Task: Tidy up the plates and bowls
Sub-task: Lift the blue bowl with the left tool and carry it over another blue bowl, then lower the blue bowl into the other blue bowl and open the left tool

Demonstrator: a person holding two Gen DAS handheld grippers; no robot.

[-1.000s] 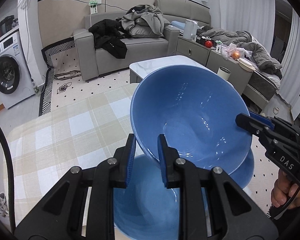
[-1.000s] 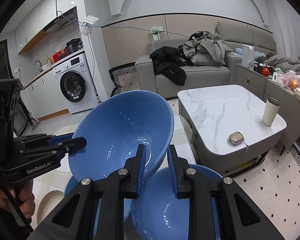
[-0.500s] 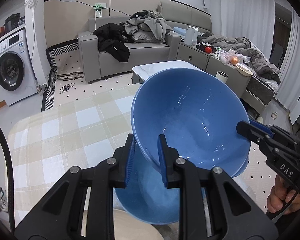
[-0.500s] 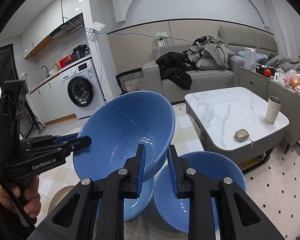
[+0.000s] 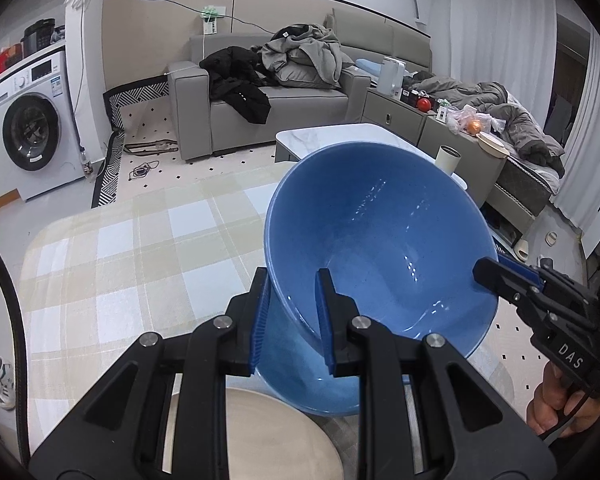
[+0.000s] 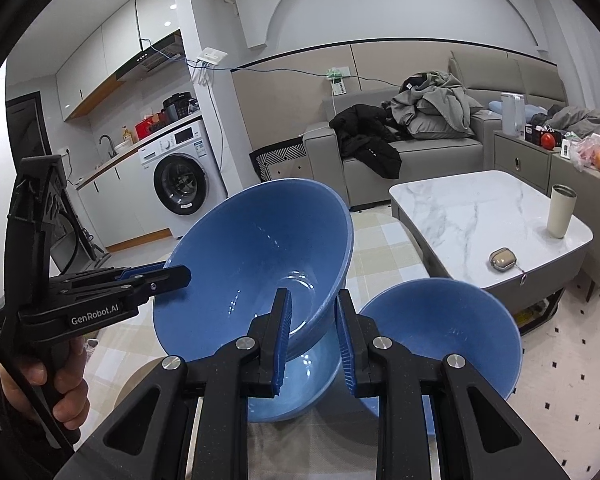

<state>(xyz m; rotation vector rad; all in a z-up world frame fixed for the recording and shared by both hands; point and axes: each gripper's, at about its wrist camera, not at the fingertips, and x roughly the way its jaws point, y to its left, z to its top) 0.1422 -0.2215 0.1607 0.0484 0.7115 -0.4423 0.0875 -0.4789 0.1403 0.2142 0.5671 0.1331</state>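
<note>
so you have one blue bowl (image 5: 380,248) pinched from two sides and tipped steeply above the checked tablecloth (image 5: 120,264): your left gripper (image 5: 290,316) is clenched on the near rim, one blue pad outside the wall and one inside, and your right gripper (image 6: 314,334) is clenched on the opposite rim the same way. in the left wrist view your right tool shows only as a black tip at the far rim, and the hand behind it is cut off by the frame edge. under the tilted bowl sits a second blue bowl (image 6: 296,384), mostly hidden; only a slice of its inside shows between the right fingers (image 6: 282,336), and you cannot tell whether the two bowls touch. a third blue bowl (image 6: 444,340) stands just beside them toward the marble coffee table (image 6: 480,216), its near rim covered by the gripper body. a pale beige plate (image 5: 268,432) lies below the held bowl, largely masked by the left gripper's frame, so its full outline is lost. the bowl's base is out of sight in both views.
</note>
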